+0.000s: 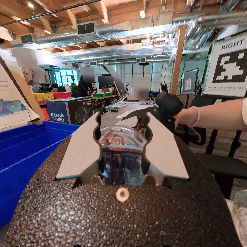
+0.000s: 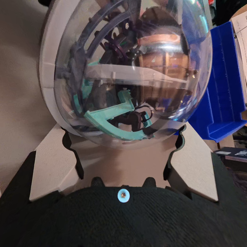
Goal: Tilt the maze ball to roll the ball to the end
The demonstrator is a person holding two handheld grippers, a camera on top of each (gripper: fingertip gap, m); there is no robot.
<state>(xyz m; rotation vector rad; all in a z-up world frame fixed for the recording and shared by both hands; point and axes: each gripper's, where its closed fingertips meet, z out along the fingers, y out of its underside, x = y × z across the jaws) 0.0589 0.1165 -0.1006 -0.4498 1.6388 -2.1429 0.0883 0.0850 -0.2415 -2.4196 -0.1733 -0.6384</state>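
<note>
So, left wrist view: the left claw [image 1: 122,145] is closed around the maze ball [image 1: 121,137], fingers snug on both sides, probably so it can be tilted without slipping. A blue bin [image 1: 33,147] sits just left.

Right wrist view: the right claw [image 2: 123,135] is spread wide, cradling the ball's clear shell at its tips. Can't tell where the little ball inside is.
</note>
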